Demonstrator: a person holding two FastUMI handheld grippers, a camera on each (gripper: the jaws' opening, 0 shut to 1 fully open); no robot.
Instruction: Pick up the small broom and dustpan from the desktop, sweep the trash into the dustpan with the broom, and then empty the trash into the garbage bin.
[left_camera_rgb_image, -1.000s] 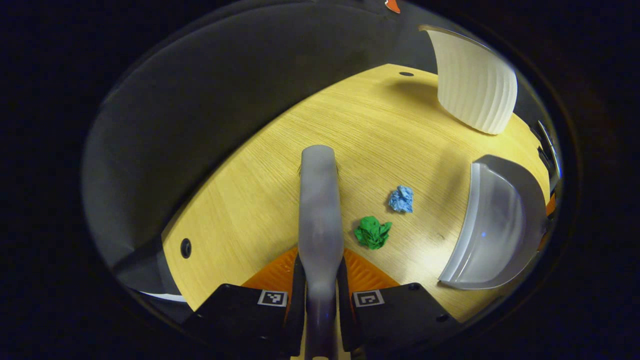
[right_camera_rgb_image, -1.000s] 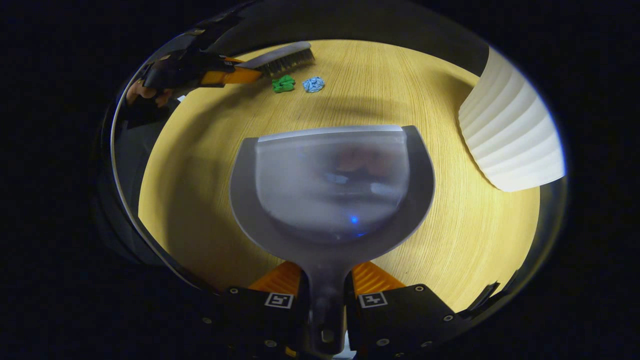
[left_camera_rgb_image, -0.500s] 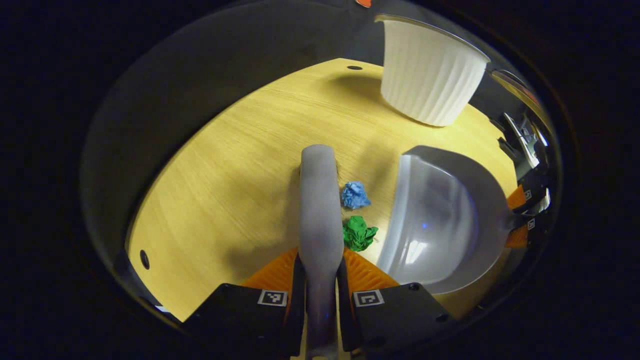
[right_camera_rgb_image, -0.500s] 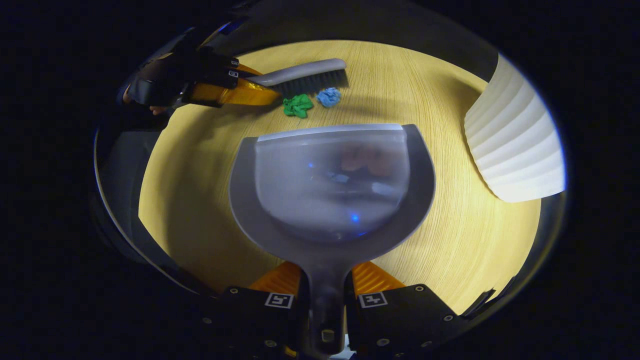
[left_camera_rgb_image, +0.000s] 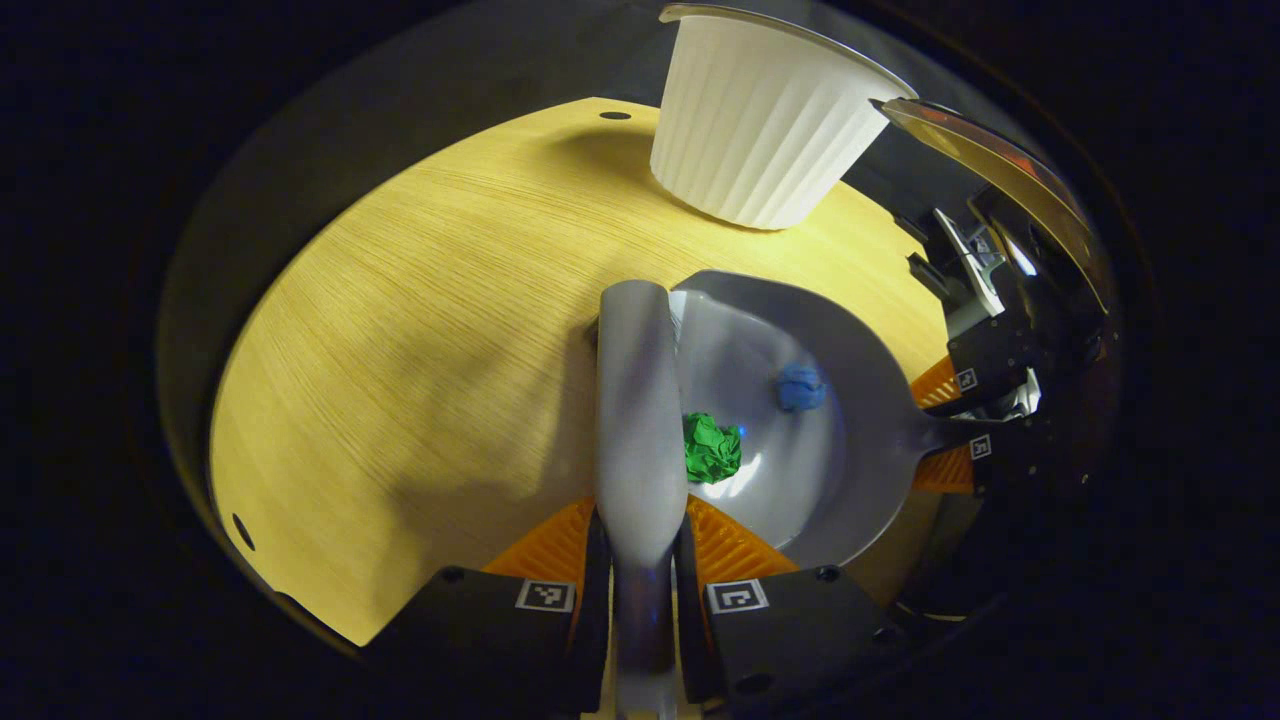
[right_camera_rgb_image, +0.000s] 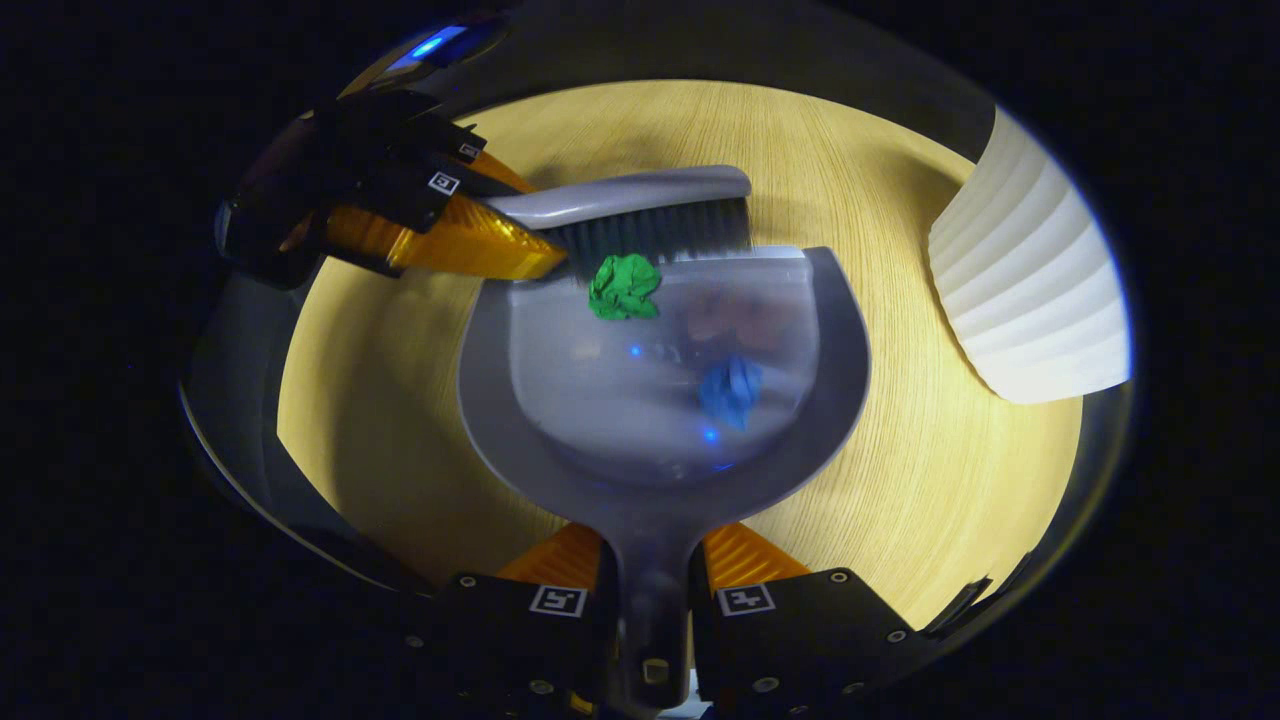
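The left gripper (left_camera_rgb_image: 640, 560), at bottom centre of the left gripper view, is clamped on the handle of the small broom (left_camera_rgb_image: 638, 420), both fingers pressing its sides. The broom's grey back runs up the middle of the frame, its far end level with the dustpan's front lip. In the right gripper view this gripper (right_camera_rgb_image: 470, 235) sits at upper left, with the broom (right_camera_rgb_image: 640, 205) lying across the top of the dustpan, bristles down at the lip.

The right gripper (right_camera_rgb_image: 650, 600), at bottom centre of the right gripper view, is closed on the dustpan's handle. The dustpan (right_camera_rgb_image: 840, 400) fills the centre of that frame, its front edge on the desktop (right_camera_rgb_image: 950, 500). In the left gripper view the right gripper (left_camera_rgb_image: 960, 425) appears at right of centre, holding the dustpan (left_camera_rgb_image: 870, 400) by its handle.

Green paper ball (right_camera_rgb_image: 624, 287): inside the pan, just behind the lip and touching the bristles; seen right beside the broom in the left gripper view (left_camera_rgb_image: 711, 449). Blue paper ball (right_camera_rgb_image: 731, 388): deeper in the pan, apart from the green one, slightly blurred; also seen in the left gripper view (left_camera_rgb_image: 801, 386).

The white ribbed garbage bin (left_camera_rgb_image: 760, 120) stands upright on the desktop (left_camera_rgb_image: 420, 330) at top centre of the left gripper view, and at the right edge of the right gripper view (right_camera_rgb_image: 1030, 290).
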